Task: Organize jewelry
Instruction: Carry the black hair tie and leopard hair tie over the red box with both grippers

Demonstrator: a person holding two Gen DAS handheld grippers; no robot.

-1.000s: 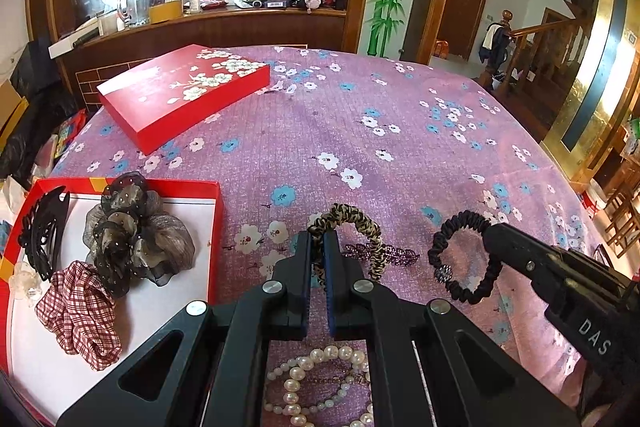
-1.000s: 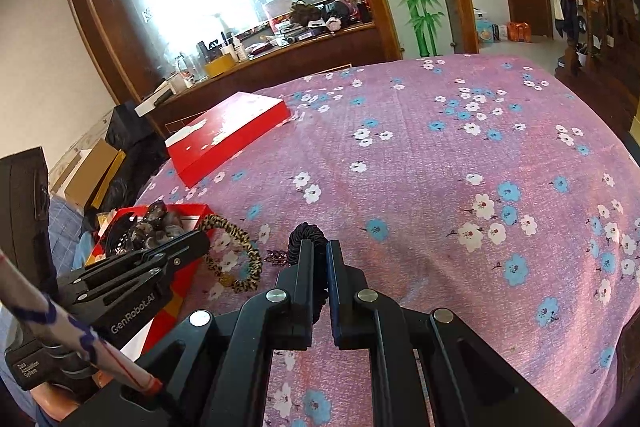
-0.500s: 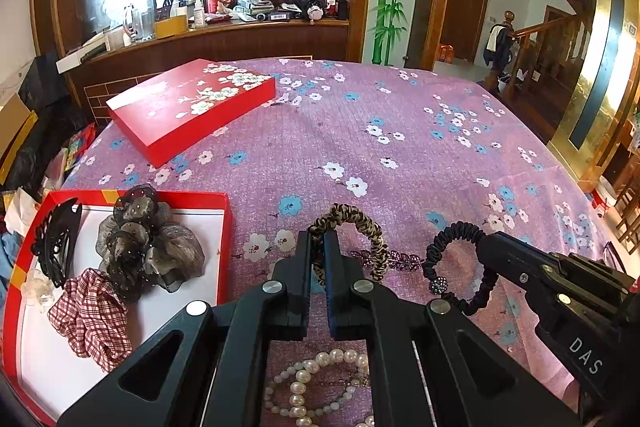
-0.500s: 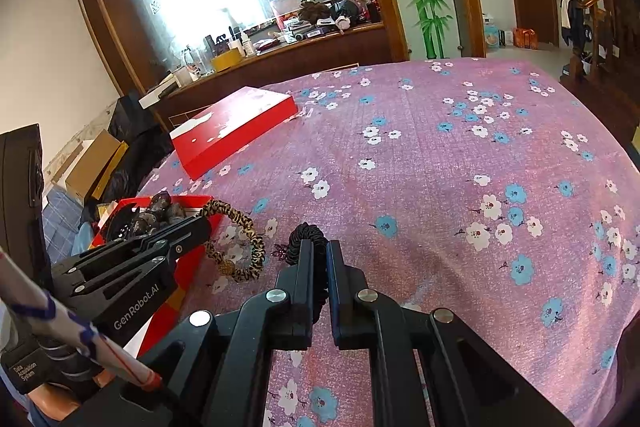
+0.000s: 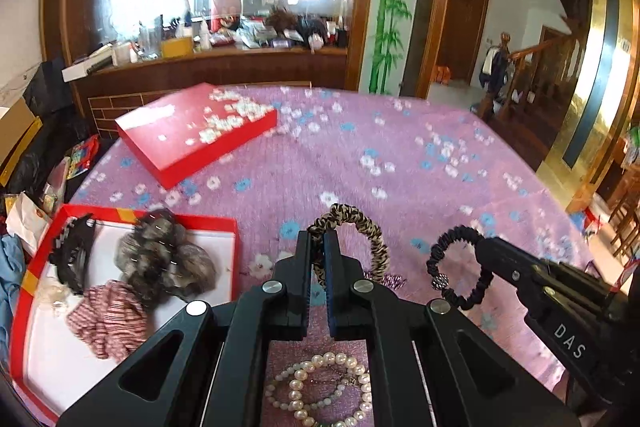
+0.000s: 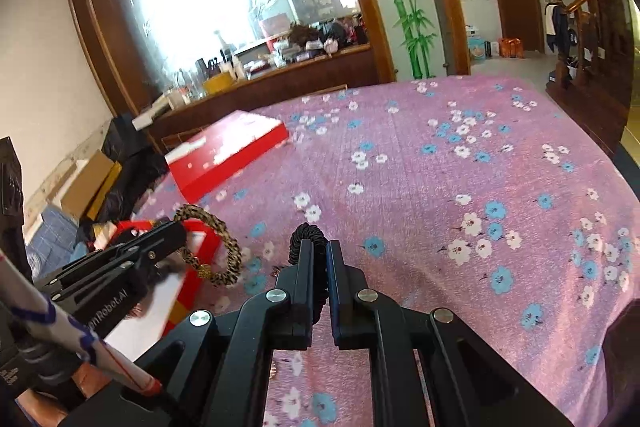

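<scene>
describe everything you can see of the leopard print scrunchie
The leopard print scrunchie is a thin ring of ruched tan and black spotted fabric with a small gold bead showing in the right wrist view. The left gripper has its jaws shut on one side of it, and the loop hangs open above the purple flowered tablecloth, just right of the open red box.

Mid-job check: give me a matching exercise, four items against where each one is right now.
Items:
1. leopard scrunchie
2. black hair tie
3. pearl necklace
4. plaid scrunchie

Places:
A. inside the open red box
B. clamped in the right gripper
C. on the cloth under the left gripper
D. clamped in the left gripper

Pairs: 1-D, 2-B, 3-C, 4-A
</scene>
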